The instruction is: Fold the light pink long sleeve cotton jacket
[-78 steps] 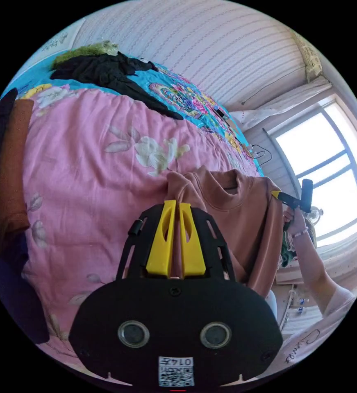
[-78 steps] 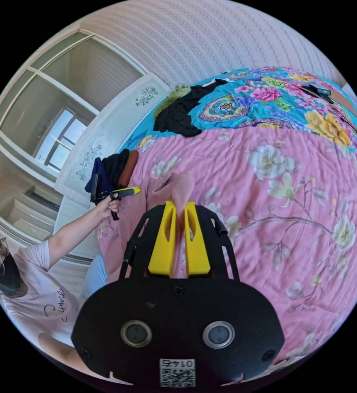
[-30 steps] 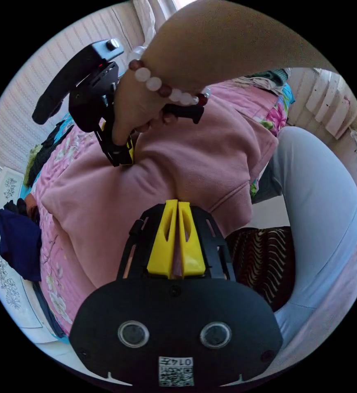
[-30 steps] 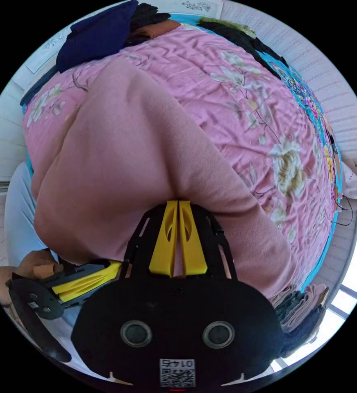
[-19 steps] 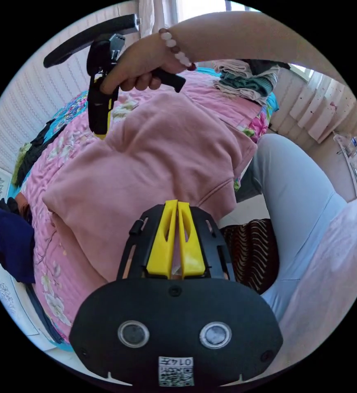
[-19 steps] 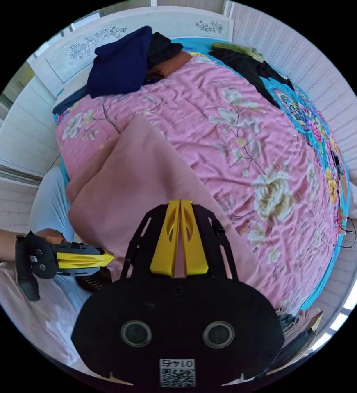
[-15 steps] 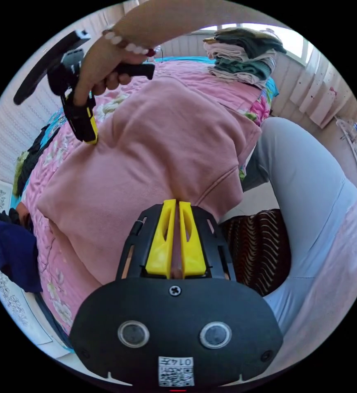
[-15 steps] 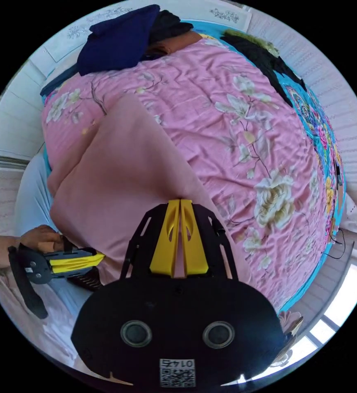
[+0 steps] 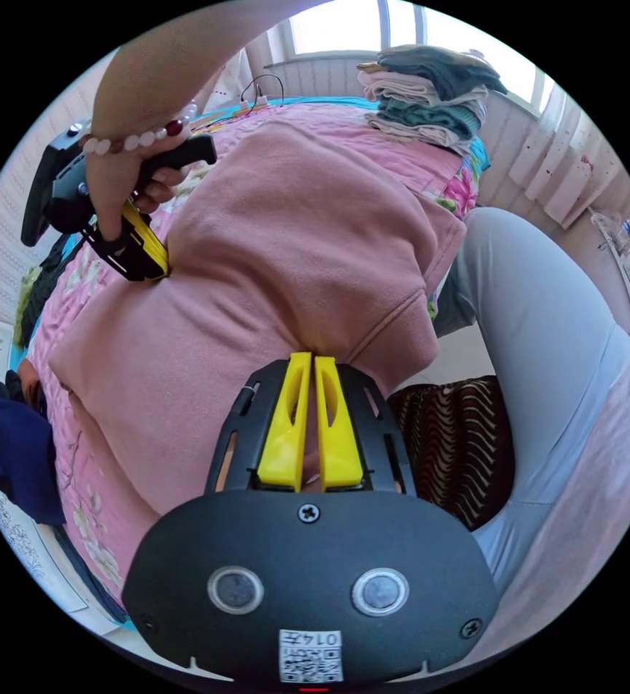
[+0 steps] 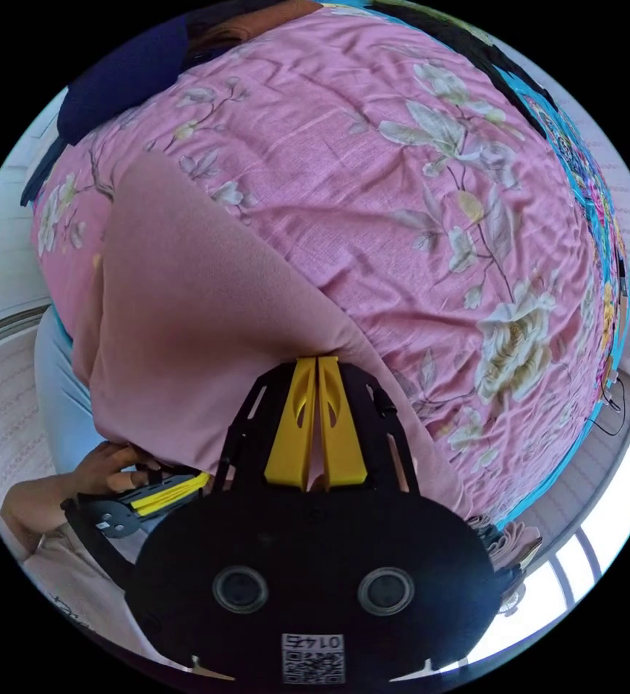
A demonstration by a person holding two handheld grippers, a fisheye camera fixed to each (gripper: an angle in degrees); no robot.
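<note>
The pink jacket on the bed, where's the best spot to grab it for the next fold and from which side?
The pink jacket lies spread on the floral bedspread. Both grippers already pinch it: the left gripper at the near edge, the right gripper at the far side. Those thin, free edges probably suit best; come in level from the bed's near side, since the middle is flat.

Pretty bright daylight all round, coming from the blown-out white window [image 9: 372, 25] at the top of the left gripper view. Heavy fisheye bend at the rims, with black corners. The black plastic gripper housing [image 10: 315, 571] up close looks a bit soft, maybe out of focus. Shadows stay soft on the pink floral quilted bedspread [image 10: 416, 181].
</note>
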